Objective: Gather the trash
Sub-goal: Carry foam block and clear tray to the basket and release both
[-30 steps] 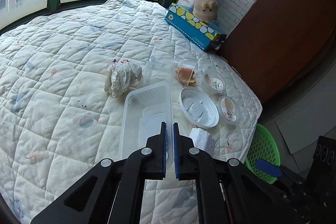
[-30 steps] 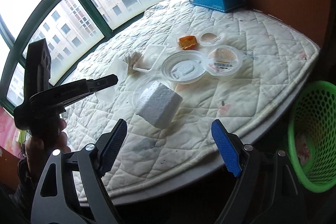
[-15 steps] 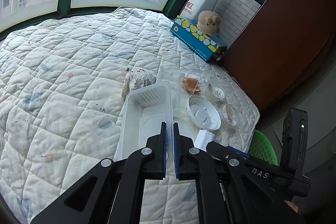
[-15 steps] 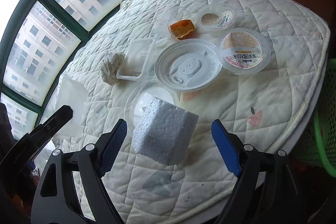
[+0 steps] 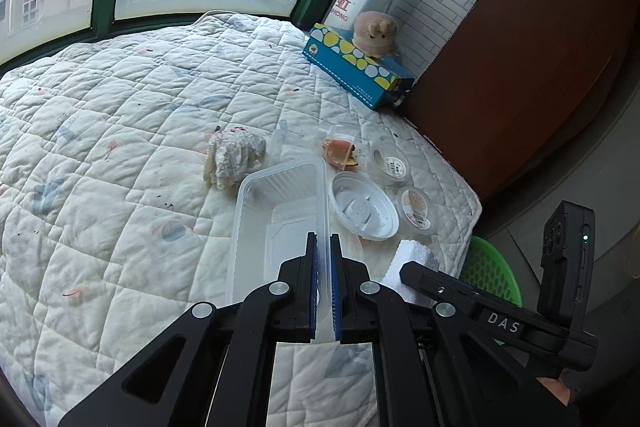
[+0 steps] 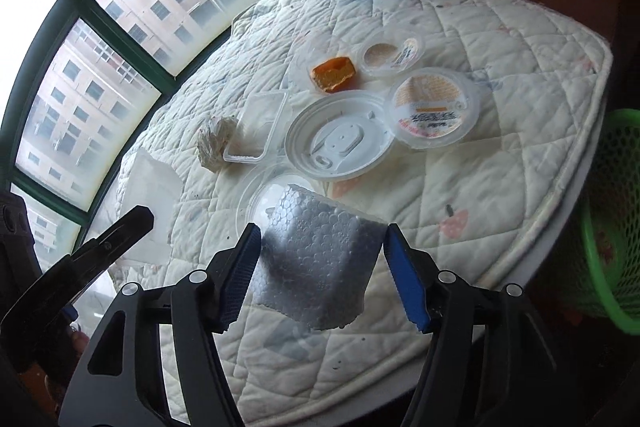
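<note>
My left gripper is shut on the rim of a clear plastic tray, which it holds over the quilted bed. The right wrist view shows the same tray at the left. My right gripper straddles a white foam block near the bed's edge. Its jaws are closing, the blue pads stand at the block's sides, and a sliver of gap shows on the right. The block partly covers a round clear lid. A green mesh basket stands on the floor beside the bed.
Beyond the block lie a white round lid, two labelled cups, an orange food scrap, a small clear tray and crumpled paper. A tissue box with a plush toy sits by the brown wall.
My right gripper came down over the foam block and its jaws narrowed around it. The left gripper kept its grip on the tray and barely moved.
</note>
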Demonstrator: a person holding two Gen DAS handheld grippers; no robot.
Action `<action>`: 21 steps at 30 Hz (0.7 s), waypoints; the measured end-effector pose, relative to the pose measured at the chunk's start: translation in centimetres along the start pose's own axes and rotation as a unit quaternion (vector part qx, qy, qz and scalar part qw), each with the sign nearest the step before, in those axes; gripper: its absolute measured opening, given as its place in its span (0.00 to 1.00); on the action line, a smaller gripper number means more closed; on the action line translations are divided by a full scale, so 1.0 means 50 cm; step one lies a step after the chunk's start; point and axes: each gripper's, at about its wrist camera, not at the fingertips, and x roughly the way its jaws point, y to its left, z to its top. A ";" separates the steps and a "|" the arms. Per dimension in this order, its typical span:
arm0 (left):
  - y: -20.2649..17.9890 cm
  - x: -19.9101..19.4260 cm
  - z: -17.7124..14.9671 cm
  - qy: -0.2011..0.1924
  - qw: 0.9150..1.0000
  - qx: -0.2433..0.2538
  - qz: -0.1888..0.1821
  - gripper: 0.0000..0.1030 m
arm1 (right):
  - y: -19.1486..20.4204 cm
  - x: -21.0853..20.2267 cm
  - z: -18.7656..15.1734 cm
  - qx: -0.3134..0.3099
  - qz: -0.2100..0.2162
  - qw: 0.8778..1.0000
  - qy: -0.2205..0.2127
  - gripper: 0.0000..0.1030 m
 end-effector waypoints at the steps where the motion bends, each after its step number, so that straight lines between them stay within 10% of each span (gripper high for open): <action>1: -0.012 0.003 -0.002 0.003 1.000 0.005 -0.006 0.06 | -0.013 -0.016 -0.001 0.002 -0.001 1.000 -0.006 0.62; 21: -0.400 0.176 -0.061 0.101 0.976 0.152 -0.120 0.06 | -0.370 -0.251 -0.036 0.073 -0.140 0.984 -0.081 0.62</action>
